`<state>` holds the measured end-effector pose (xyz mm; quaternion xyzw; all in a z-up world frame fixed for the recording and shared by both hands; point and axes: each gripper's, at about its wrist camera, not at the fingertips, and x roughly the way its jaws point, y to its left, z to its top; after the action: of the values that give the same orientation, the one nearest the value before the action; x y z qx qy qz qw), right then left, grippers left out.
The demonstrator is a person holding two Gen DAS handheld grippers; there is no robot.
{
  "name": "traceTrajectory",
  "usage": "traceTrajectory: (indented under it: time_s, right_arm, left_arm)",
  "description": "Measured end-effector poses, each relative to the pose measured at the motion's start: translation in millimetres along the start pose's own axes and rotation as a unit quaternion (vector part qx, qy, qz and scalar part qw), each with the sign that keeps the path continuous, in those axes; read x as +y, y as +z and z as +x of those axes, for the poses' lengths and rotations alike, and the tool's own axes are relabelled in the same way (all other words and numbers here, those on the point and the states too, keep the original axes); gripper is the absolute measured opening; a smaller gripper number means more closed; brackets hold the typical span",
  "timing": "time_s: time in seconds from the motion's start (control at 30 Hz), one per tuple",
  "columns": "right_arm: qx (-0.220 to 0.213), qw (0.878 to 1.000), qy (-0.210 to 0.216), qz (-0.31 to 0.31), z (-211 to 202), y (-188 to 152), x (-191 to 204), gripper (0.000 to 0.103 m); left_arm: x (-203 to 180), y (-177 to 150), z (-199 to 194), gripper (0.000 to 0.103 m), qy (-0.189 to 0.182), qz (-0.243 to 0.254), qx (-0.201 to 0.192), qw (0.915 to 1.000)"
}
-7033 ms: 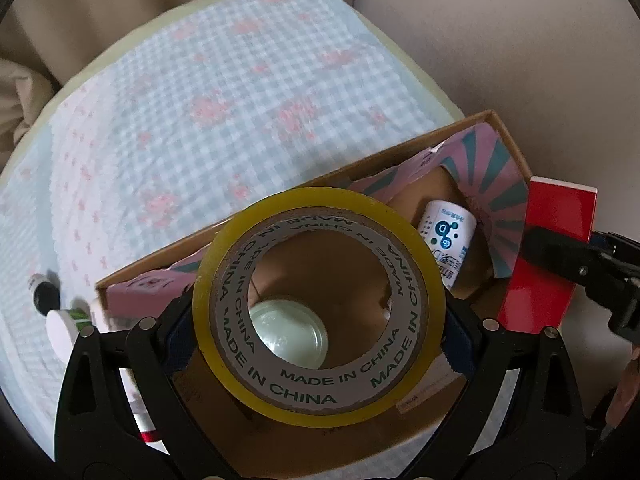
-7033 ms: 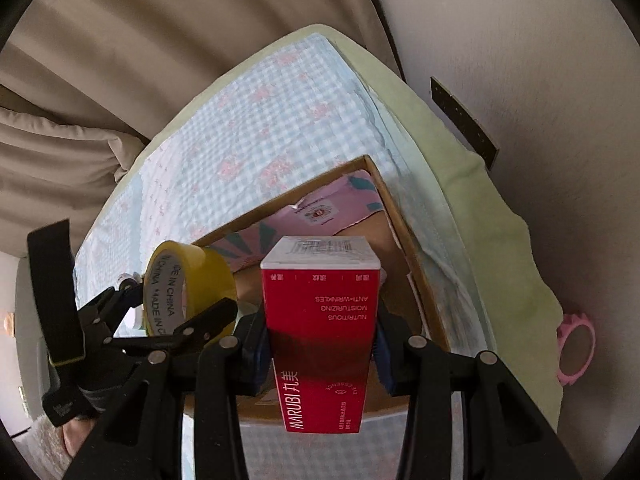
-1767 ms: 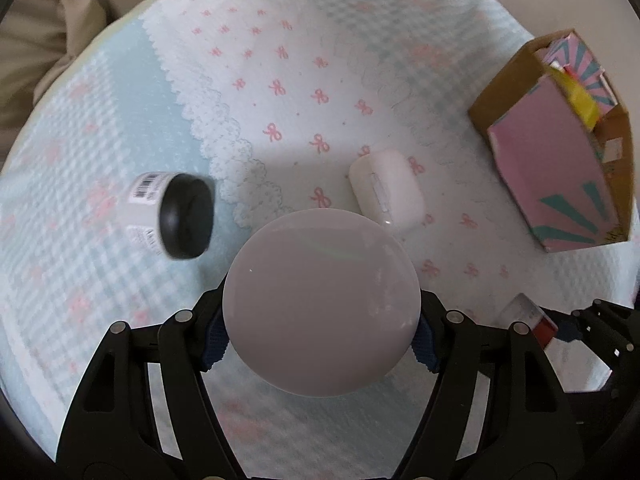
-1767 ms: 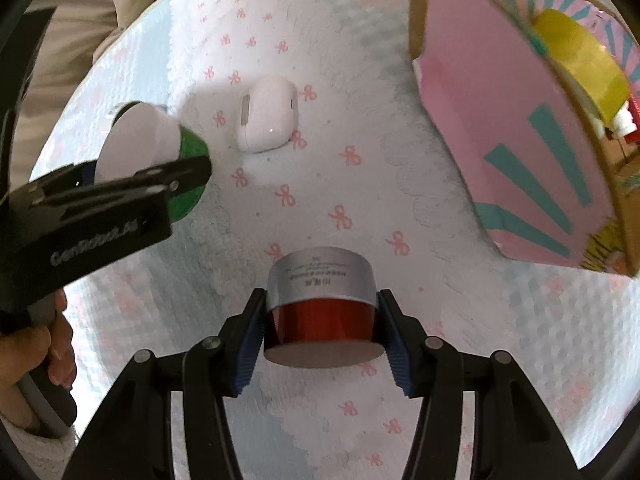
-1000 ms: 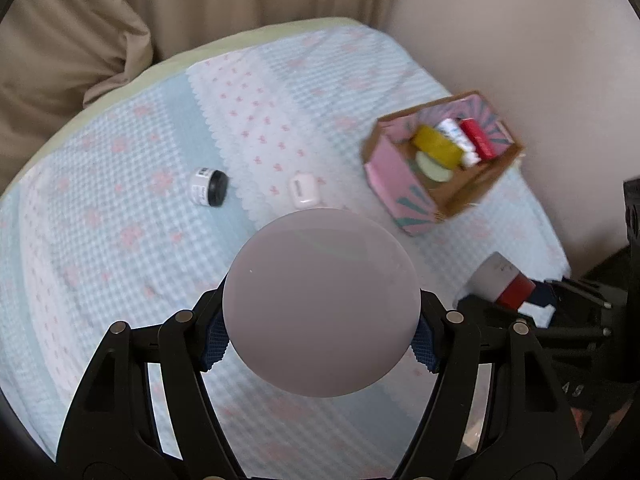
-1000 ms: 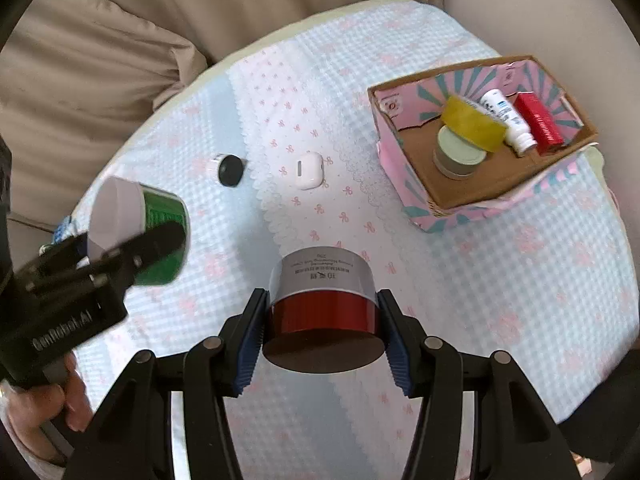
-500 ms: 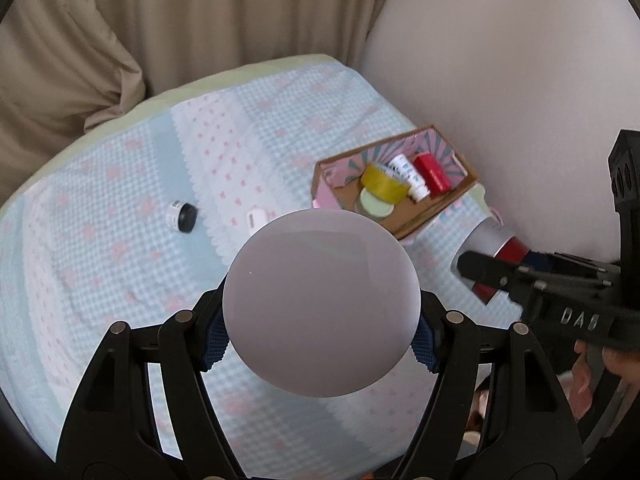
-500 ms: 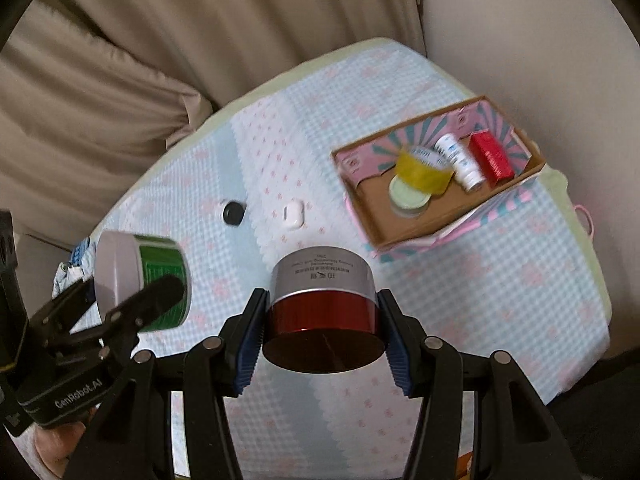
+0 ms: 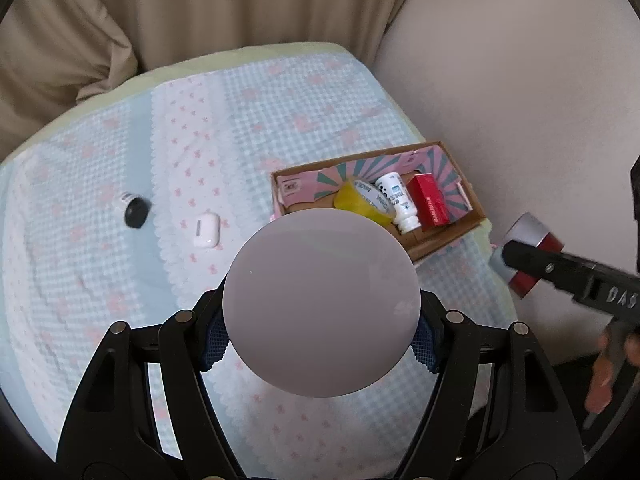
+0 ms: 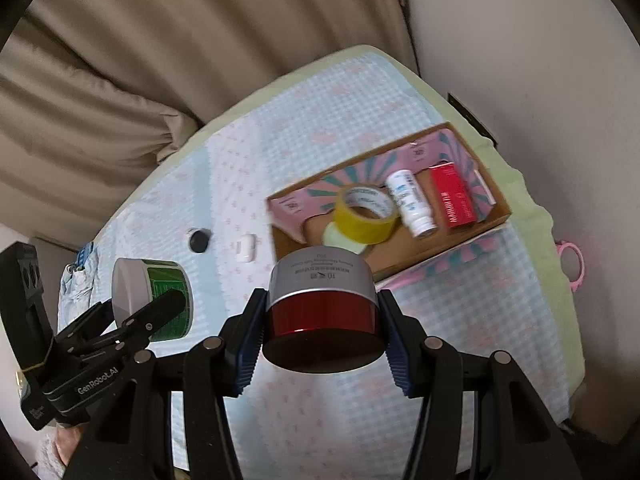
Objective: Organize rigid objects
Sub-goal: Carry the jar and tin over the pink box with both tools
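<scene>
Left gripper (image 9: pixel 320 336): closed on the green jar (image 10: pixel 160 296), pads on its sides; in the left wrist view the pale, smooth round lid fills the centre.
Right gripper (image 10: pixel 322 332): closed on the red jar (image 10: pixel 322 312), a squat cylinder with a matte silver lid and glossy red wall, blue ribbed pads on both flanks.
Bedcover (image 9: pixel 100 280): soft, puckered gingham cloth; it looks a yielding base for anything set down.
Loose items: at 10 o'clock in the left wrist view, the white earbud case (image 9: pixel 206 229), rounded and smooth, and farther out the black-capped jar (image 9: pixel 134 209) on its side.
Cardboard box (image 10: pixel 460 240): at 1 o'clock in the right wrist view, holding the yellow tape roll (image 10: pixel 366 214), white bottle (image 10: pixel 412 204) and red carton (image 10: pixel 454 196).
Risk: the box's free floor looks narrow, so a jar lowered onto the leaning tape roll could tip; both hands arriving together may collide.
</scene>
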<state>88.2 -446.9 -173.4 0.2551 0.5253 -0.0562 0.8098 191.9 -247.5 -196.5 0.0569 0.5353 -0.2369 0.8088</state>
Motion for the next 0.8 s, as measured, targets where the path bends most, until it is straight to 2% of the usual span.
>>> traceTrajectory:
  time_s: [0.17, 0.47, 0.6, 0.67, 0.8]
  right_arm:
    - [0.023, 1.0, -0.004, 0.004, 22.7, 28.9, -39.4, 0.05]
    - [0.089, 0.996, -0.024, 0.0, 92.3, 72.5, -95.1, 0.05]
    - [0.119, 0.993, -0.021, 0.002, 126.7, 81.8, -108.6, 0.05]
    - [0.13, 0.991, -0.018, 0.007, 139.8, 83.2, -112.2, 0.05]
    - [0.155, 0.988, -0.011, 0.022, 162.7, 82.6, -116.1, 0.05]
  left_arm:
    - [-19.0, 8.8, 49.3, 0.069, 0.012, -0.01, 0.031, 0.9994]
    - [-37.5, 24.0, 132.0, 0.069, 0.047, 0.015, 0.099, 0.9939]
    - [-40.7, 27.3, 167.2, 0.069, 0.058, 0.031, 0.131, 0.9892]
    - [-41.6, 27.0, 182.3, 0.069, 0.052, 0.037, 0.148, 0.9869]
    - [-46.3, 26.6, 199.9, 0.069, 0.054, 0.055, 0.172, 0.982]
